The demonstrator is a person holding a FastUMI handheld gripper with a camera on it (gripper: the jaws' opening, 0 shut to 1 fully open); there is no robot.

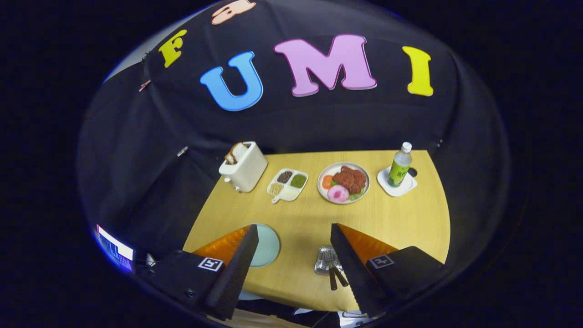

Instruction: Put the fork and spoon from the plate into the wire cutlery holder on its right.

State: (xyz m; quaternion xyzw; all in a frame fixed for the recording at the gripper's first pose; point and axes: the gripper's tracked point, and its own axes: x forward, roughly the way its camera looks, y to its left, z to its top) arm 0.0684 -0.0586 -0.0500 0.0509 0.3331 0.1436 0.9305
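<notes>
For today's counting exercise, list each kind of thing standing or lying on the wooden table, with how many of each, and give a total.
Toaster: 1
Divided tray: 1
Plates: 2 (food plate, pale plate)
Bottle: 1
Coaster: 1
Cutlery holder: 1
Cutlery handles: 2
Total: 9

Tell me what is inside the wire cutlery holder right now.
The wire cutlery holder has two dark-handled utensils in it, one showing fork tines; the right finger covers its right side. The open gripper holds nothing; the plate looks bare where visible.
</notes>
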